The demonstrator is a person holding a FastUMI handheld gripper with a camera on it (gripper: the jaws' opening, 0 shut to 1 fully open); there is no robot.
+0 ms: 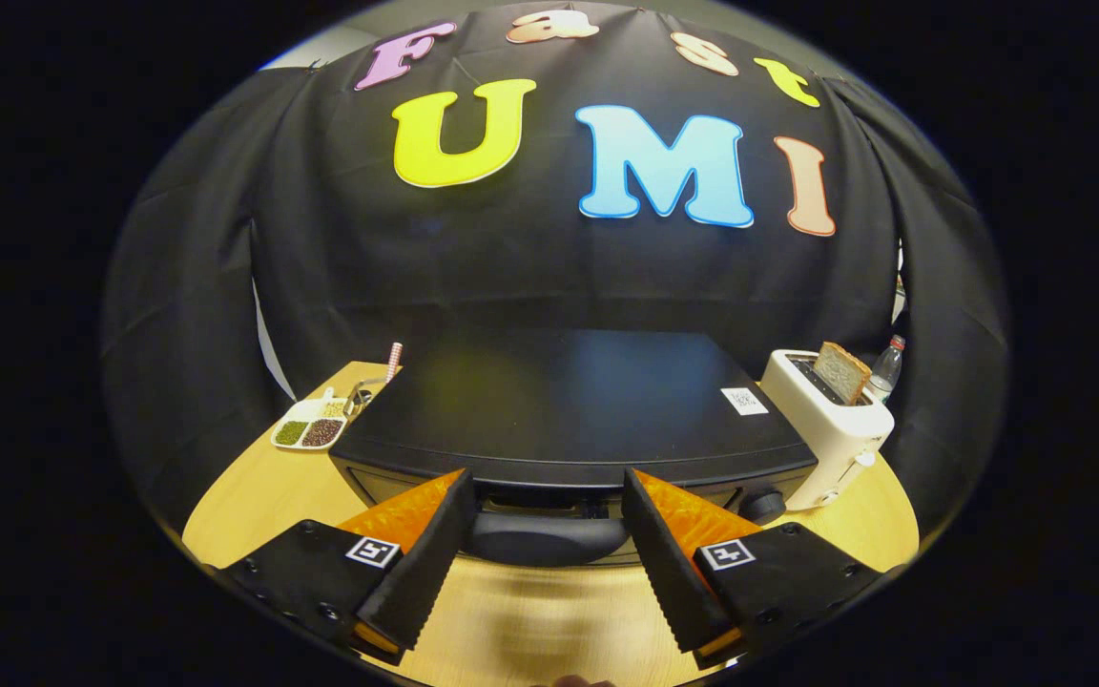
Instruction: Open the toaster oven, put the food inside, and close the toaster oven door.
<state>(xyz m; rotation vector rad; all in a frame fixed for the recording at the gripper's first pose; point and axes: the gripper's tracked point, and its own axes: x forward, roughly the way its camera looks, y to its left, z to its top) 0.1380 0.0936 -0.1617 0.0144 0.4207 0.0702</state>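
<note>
In the gripper view, your gripper [546,544] is spread wide and holds nothing; its two fingers stand apart with open air between them. The toaster oven [569,410] sits on the bench [254,496] dead ahead, seen from slightly above, so you look down over its flat dark top. Its door is shut. The door handle [544,536] is the thing to mind: a dark bar just under the front edge of the top, lying crosswise to your fingers, its long axis running from one finger toward the other. It sits in the gap between the fingertips, roughly centred, and seems just ahead of them; whether either finger touches it you cannot tell. Judging from this, the opening step is not yet done, and the grip must come across that bar, not along it. A control knob [764,503] sits beside the handle. Beyond the oven's far side stands a white toaster [826,429] with a bread slice [840,370] upright in its slot, perhaps the food; a divided dish [309,426] lies on the opposite side.
</note>
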